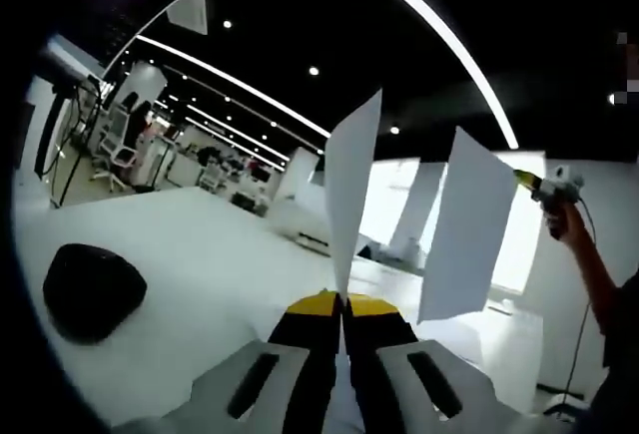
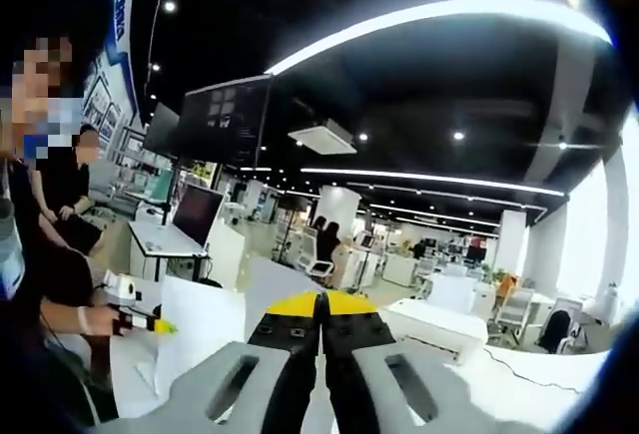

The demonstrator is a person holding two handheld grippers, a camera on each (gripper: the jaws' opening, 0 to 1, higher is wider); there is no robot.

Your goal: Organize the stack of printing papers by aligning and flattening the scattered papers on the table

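- Two sheets stand up in the left gripper view: one sheet (image 1: 351, 190) rises edge-on from between the jaws of the left tool (image 1: 342, 301), whose yellow tips are pressed together on its bottom edge; a second sheet (image 1: 464, 224) hangs just to its right, facing the camera more broadly.
- Hidden: the lower edge of the pinched sheet disappears between the jaws, and what holds the second sheet cannot be told (its bottom corner ends above the tabletop (image 1: 200, 264)).
- At that view's right edge a hand (image 1: 565, 220) grips the right tool (image 1: 544, 189), small and blurred; its jaw state there is unreadable.
- In the right gripper view the right tool (image 2: 320, 300) has its yellow tips closed, with a pale thin edge running up between them, apparently paper, though too slim to be sure.
- A white sheet (image 2: 195, 339) stands left of those jaws, partly cut off by them; beyond it the left tool (image 2: 130, 314) shows in a person's hand, small.
- A dark rounded object (image 1: 92, 289) lies on the tabletop at left, well apart from the sheets; it is too dim to identify.
- Open white tabletop spreads between that object and the sheets.
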